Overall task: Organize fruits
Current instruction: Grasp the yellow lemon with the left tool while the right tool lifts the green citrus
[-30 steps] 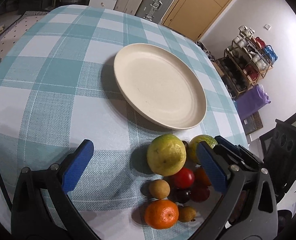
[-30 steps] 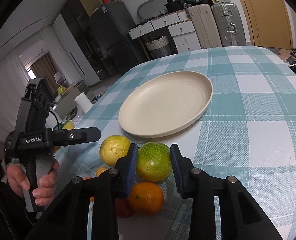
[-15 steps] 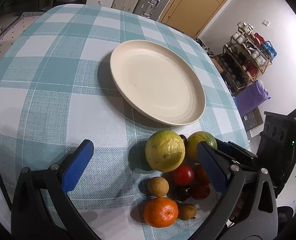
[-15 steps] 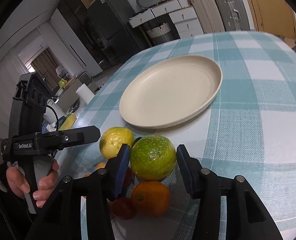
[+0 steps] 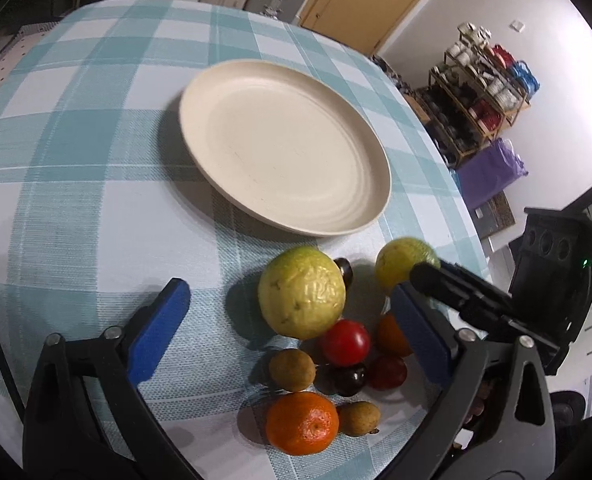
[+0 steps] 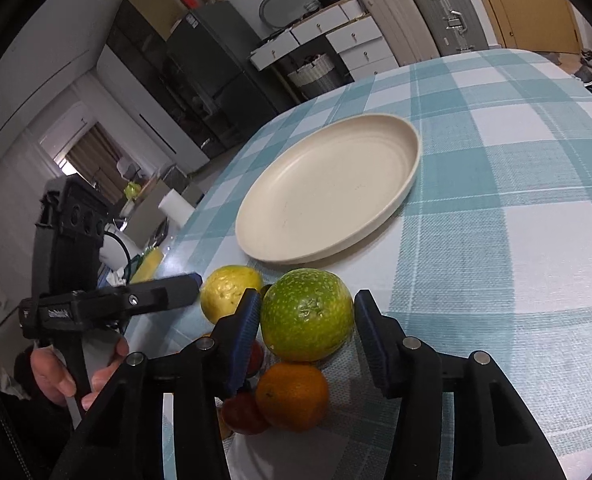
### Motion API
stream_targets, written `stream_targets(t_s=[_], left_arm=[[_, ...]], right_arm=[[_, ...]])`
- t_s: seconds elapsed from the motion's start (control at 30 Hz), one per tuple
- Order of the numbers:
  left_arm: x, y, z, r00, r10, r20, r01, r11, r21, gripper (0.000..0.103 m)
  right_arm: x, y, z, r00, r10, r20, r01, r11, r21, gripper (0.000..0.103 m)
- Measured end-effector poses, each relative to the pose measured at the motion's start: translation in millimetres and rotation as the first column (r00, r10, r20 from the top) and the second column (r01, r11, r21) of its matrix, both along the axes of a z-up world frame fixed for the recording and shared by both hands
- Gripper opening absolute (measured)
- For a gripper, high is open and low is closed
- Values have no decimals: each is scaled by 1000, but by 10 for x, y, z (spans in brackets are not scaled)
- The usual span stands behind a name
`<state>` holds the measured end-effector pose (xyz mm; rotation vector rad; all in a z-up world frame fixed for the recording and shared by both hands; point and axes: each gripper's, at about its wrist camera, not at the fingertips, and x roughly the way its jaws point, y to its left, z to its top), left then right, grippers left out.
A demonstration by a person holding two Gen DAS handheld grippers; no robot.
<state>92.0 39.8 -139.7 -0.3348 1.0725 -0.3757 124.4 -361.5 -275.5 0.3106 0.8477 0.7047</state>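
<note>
1. Fruits lie clustered on your teal-checked tablecloth (image 5: 76, 160), just beside the near rim of the cream plate (image 5: 284, 148), which holds nothing.
2. Your right gripper (image 6: 307, 320) straddles the green speckled citrus (image 6: 307, 314); its left pad touches the rind, the right pad stands slightly apart, so it is not clenched.
3. Your left gripper (image 5: 292, 328) hangs spread wide over the pile, grasping nothing.
4. Yellow-green bumpy citrus (image 5: 301, 292) sits between its blue pads.
5. Mandarin (image 5: 301, 422) lies nearest that camera.
6. Red tomato (image 5: 345, 342) touches the bumpy citrus.
7. Two small brown longans (image 5: 292, 370) flank the mandarin.
</note>
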Motion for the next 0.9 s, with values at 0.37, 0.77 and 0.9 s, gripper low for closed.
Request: stream_targets(t_s=[0.37,0.77,0.9], left_arm=[[20,-112,-128,998,-41,-42,40,999,-35,45],[-36,-81,-9,998,-57,5,57,997,-50,44],[-45,-15,105,998,-58,31,60,996,-66,44]], right_arm=[[-27,-123,16,1000,-19,14,18,1000,17,49],[-36,-126,11,1000,-23,18,22,1000,13,49],[-26,-133,54,999,-28,33,28,999,23,49]])
